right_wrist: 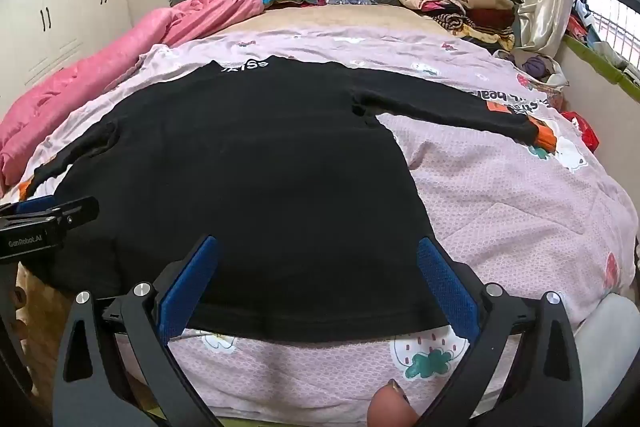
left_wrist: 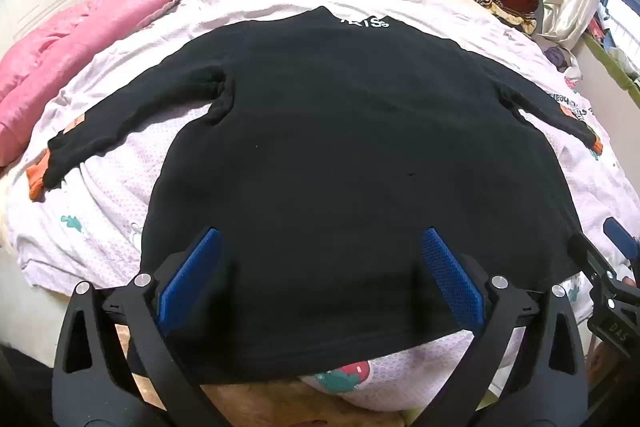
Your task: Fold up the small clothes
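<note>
Your left tool [left_wrist: 320, 279] and right tool [right_wrist: 318, 291] both hover with their pads spread wide and nothing between them, just over the near hem of the black sweater [left_wrist: 340, 155]. It lies flat, back up, on the pink printed quilt [right_wrist: 520, 211] of the bed, hem toward you, collar away. Expect it to be soft, limp and light, likely to sag and drag on the quilt, so pinch the hem corners through both layers. Farther out, the left sleeve [left_wrist: 120, 123] and right sleeve [right_wrist: 448, 107] lie spread sideways; take those near the orange cuffs.
</note>
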A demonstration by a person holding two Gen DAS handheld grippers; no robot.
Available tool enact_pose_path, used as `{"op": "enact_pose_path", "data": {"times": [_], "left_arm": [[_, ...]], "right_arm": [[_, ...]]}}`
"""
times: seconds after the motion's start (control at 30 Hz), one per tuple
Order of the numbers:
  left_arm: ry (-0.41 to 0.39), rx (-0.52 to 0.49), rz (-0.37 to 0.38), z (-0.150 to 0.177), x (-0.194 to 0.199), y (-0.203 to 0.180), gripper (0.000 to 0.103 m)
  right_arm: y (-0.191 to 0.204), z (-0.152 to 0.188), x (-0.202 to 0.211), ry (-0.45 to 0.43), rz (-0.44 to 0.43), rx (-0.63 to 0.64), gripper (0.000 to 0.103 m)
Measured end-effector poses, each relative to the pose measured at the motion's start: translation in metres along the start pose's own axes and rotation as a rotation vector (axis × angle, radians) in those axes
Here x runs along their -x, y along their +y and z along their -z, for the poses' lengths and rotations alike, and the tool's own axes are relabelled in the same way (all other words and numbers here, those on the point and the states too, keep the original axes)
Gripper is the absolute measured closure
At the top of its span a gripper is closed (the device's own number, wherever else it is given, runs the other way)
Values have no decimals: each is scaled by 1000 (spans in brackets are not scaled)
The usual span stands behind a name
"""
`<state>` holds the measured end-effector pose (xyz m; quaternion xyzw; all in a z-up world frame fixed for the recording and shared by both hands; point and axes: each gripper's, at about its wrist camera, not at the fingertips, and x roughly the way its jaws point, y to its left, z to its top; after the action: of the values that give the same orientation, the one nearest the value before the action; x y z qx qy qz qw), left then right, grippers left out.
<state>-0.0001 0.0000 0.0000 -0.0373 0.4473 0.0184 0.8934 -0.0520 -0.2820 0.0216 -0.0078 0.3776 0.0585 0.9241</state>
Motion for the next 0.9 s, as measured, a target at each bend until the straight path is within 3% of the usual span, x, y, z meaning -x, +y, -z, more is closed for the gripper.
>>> {"op": "enact_pose_path", "data": {"times": [0.13, 0.9], "left_arm": [[-9, 4, 4, 0, 1, 0, 9], [-13, 1, 19, 3, 7, 2, 9]], "right_arm": [[-1, 2, -2, 28, 8, 9, 4], [5, 3, 3, -5, -11, 13, 4]]}}
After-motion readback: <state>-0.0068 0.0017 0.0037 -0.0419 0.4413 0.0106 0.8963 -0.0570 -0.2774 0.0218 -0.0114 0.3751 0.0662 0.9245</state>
